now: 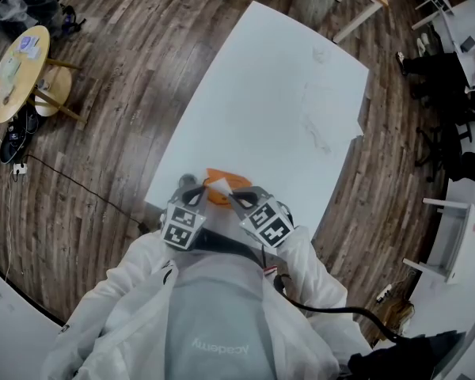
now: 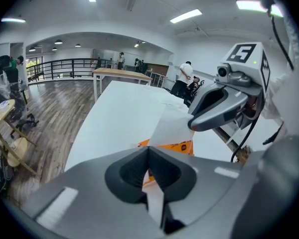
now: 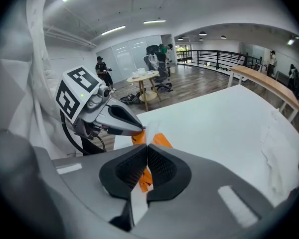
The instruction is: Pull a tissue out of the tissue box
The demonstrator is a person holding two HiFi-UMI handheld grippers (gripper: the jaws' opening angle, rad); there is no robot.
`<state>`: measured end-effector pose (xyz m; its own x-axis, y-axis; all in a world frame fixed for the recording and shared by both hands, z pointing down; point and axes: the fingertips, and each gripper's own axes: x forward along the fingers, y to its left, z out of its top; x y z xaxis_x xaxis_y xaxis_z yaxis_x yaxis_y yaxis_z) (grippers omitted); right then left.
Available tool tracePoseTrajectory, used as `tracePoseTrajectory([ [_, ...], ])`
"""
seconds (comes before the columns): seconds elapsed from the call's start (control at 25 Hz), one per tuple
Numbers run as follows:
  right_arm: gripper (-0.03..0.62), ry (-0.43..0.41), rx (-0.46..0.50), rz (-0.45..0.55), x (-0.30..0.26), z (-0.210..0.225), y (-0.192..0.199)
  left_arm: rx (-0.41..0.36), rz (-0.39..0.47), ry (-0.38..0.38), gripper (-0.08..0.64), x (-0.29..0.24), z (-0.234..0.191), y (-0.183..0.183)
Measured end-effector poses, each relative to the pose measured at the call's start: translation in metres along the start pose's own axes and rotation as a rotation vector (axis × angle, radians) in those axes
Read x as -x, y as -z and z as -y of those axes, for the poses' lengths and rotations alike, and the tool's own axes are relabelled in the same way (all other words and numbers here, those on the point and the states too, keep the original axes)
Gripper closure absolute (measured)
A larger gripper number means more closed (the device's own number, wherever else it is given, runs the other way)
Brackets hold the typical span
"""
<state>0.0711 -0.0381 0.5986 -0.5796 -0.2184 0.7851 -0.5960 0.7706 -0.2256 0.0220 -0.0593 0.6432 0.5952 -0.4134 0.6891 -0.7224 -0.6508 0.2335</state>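
- The white table (image 1: pixel 277 77) is the largest thing in front of you. It stands on a wood-plank floor (image 1: pixel 119 77).
- Off to your left on that floor is a round wooden side table (image 1: pixel 16 74). The small items on it are too small to make out.
- On the far part of the white table lie some crumpled white sheets (image 3: pixel 278 153), well apart from where you are working.
- Your white coat sleeves (image 1: pixel 119 315) run forward to the near edge of the table, where both grippers point down and inward toward each other.
- Your left gripper (image 2: pixel 147 149) has its jaws pressed together at the tips. They pinch one lower corner of the sheet, which starts right at those tips.
- Your right gripper (image 3: pixel 147 147) also has its jaws closed tight. A sliver of the same sheet stands up from between its tips, and the tip of the other gripper is just beside it.
- The orange tissue box (image 2: pixel 182 146) sits on the table close to the near edge, directly below and between the two gripper tips.
- The tissue (image 2: pixel 172 126) rises out of the top of the box as a white sheet. It is stretched between the two pinches and tilts up toward your right gripper.
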Motion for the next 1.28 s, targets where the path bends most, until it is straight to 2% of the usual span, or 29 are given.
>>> tracePoseTrajectory([
  [1.28,0.588,-0.019,-0.021,0.111,0.022,-0.013,-0.033,-0.025,-0.007,0.033,0.560,-0.011,0.007,0.001],
])
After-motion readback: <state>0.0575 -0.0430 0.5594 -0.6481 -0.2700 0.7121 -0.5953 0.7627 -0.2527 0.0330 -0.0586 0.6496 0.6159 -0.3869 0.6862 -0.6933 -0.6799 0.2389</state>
